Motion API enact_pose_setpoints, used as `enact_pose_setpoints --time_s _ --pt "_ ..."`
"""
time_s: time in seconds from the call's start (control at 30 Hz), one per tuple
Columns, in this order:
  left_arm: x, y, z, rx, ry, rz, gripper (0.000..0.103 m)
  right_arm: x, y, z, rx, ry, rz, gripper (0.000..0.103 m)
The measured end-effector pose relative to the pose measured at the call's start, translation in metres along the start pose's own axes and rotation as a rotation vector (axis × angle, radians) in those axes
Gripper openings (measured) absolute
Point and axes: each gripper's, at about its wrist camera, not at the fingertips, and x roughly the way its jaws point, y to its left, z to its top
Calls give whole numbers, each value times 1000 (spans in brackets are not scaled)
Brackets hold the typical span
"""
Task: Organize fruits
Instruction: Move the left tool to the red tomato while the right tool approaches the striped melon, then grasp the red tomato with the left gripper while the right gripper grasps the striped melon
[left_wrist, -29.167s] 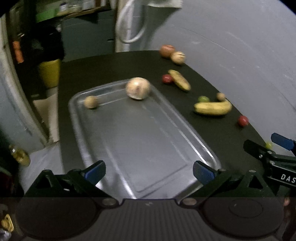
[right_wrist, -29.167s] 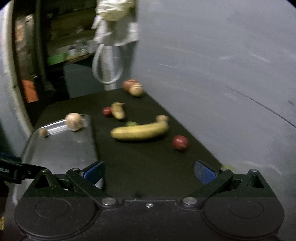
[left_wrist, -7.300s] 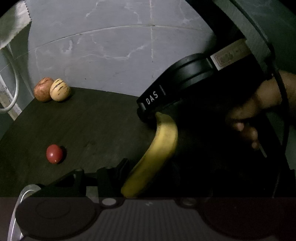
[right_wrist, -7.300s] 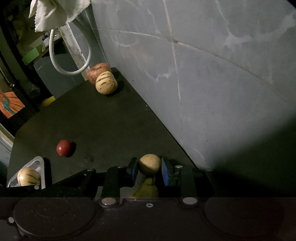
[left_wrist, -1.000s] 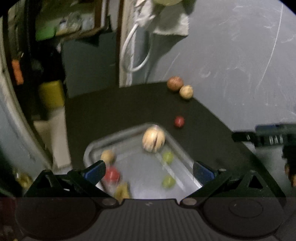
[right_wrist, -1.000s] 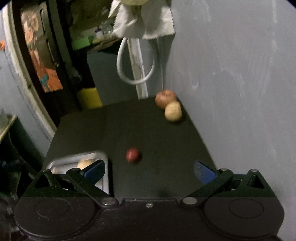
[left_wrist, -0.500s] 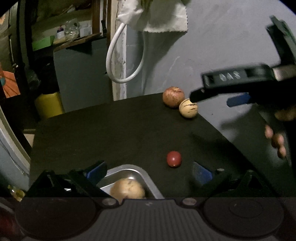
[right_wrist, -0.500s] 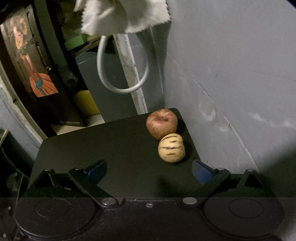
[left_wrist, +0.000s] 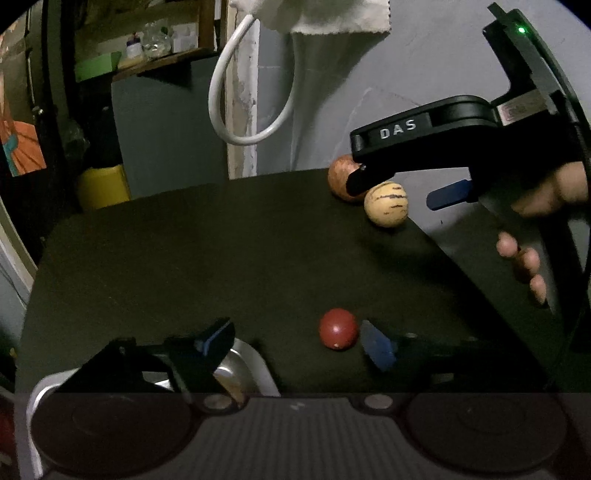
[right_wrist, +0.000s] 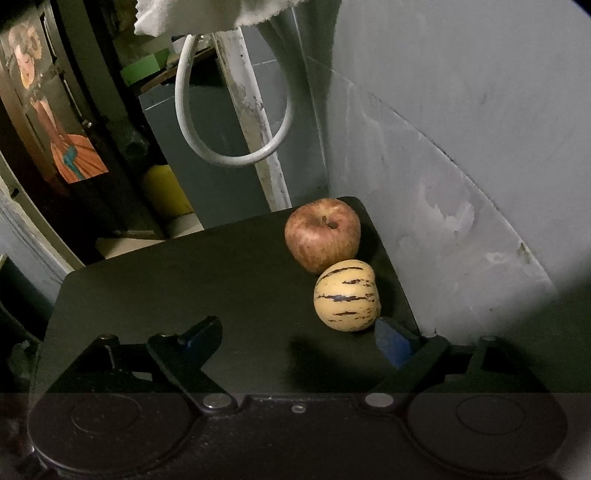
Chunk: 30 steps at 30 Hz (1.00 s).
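A small red fruit lies on the black table, just left of my left gripper's right pad. My left gripper is open and empty, low over the table, above the corner of the metal tray. A red apple and a pale striped melon sit touching at the table's far right corner. My right gripper is open and empty; the melon lies just ahead of its right pad. In the left wrist view the right gripper hovers above the apple and melon.
A grey wall runs close along the table's right edge. A white hose loop and a white cloth hang behind the table. A yellow container stands on the floor beyond the far edge.
Both grippers have moved forward and lower. The right gripper has closed in on the apple and melon. The left gripper has neared the small red fruit, and the tray has slid mostly under it.
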Motion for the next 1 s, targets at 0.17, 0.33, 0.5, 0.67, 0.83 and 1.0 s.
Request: enact_pose_setpoints --time_s 0.17,0.33,0.5,0.67,0.83,1.0 --pt "11 -6 -2 -9 21 -15 66 9 -1 -2 -13 -3 -18 87" --pt "23 -11 -3 1 42 -25 54 22 5 -3 -59 5 -61 87" --pt "29 -10 -7 -9 46 -37 45 32 7 1 -72 6 -76 85" --pt "33 -9 -8 -25 41 -30 30 38 8 3 -80 9 -91 84" --pt "34 -5 -7 -61 29 -21 30 39 9 0 -91 4 -101 83" --pt "34 2 -5 -98 18 -5 30 28 13 -4 -98 -13 -83 80"
